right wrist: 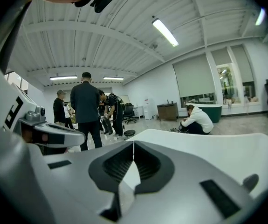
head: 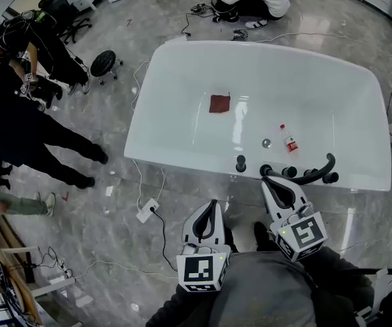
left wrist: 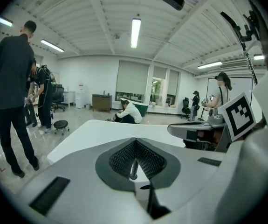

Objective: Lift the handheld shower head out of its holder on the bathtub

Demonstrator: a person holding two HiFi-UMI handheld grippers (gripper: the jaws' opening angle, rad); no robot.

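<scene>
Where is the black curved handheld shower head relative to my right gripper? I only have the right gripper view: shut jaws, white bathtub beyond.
Observer: In the head view, the black curved handheld shower head lies along the white bathtub's near rim, just to the right of your right gripper.
Operator: And the left gripper?
Observer: The left gripper is off to the left, short of the tub and over the grey floor, with its jaws shut.
Operator: Is anything inside the tub?
Observer: A dark red square cloth and a small clear bottle with a red label lie on its bottom, both away from the shower head.
</scene>
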